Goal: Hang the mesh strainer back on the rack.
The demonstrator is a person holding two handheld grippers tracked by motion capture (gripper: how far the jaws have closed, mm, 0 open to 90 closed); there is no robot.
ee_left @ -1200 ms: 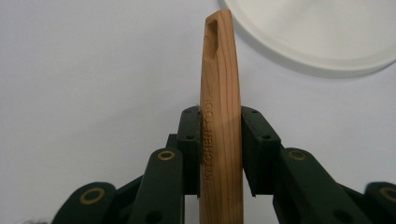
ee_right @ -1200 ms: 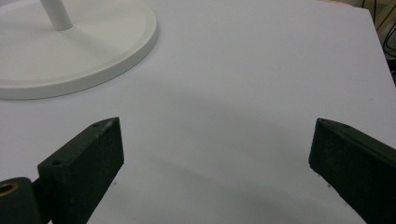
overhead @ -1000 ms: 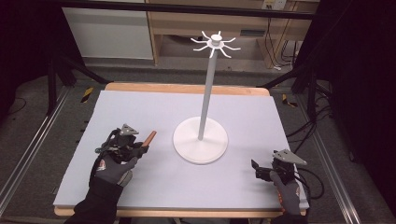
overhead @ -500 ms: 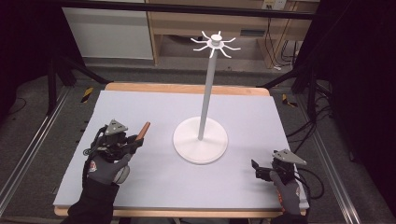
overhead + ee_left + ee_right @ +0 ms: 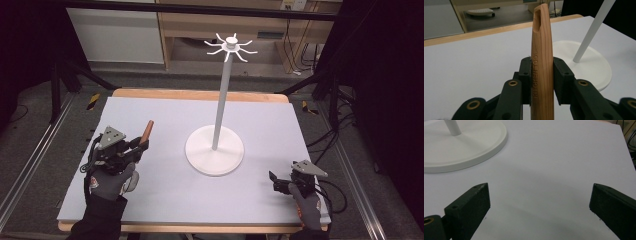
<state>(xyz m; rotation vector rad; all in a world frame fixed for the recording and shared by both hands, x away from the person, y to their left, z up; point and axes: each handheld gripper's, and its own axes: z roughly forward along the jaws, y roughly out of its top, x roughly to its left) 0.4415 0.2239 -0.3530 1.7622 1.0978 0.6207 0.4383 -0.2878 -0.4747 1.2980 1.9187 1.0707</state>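
Left tongs clamped on wooden handle, held above the worktop left of the stand. Slot at handle tip suits the stand's hooks. Likely next: raise, keep slot upright, approach 1 hook slowly. Right tongs apart, idle.

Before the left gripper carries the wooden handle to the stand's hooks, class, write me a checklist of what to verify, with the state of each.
1. Left gripper shut on the handle: ok.
2. Handle's hanging slot clear of the jaws: ok.
3. Stand upright on the table: ok.
4. Hooks bare: ok.
5. Right gripper open, apart from the stand: ok.
6. Slot fits a hook: cannot tell.
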